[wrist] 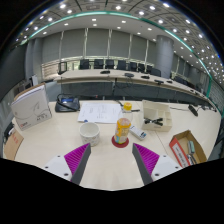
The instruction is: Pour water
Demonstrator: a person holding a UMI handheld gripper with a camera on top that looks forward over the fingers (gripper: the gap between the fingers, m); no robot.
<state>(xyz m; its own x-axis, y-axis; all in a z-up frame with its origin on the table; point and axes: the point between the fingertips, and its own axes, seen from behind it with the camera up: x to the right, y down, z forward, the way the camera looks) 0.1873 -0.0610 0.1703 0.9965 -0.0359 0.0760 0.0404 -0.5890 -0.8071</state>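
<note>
On the pale office table (60, 150), my gripper (112, 158) gapes wide and empty; the upright orange bottle (123, 128) stands dead ahead at frame center, white cup (90, 132) left.

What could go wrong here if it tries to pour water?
1. The bottle stands ahead of the open hand-held gripper, not yet between its fingers; closing off-centre might knock it over.
2. The white cup sits close beside the bottle, so a finger might bump it on the way in.
3. Papers lie just beyond both on the table; any spilled water would probably wet them.
</note>
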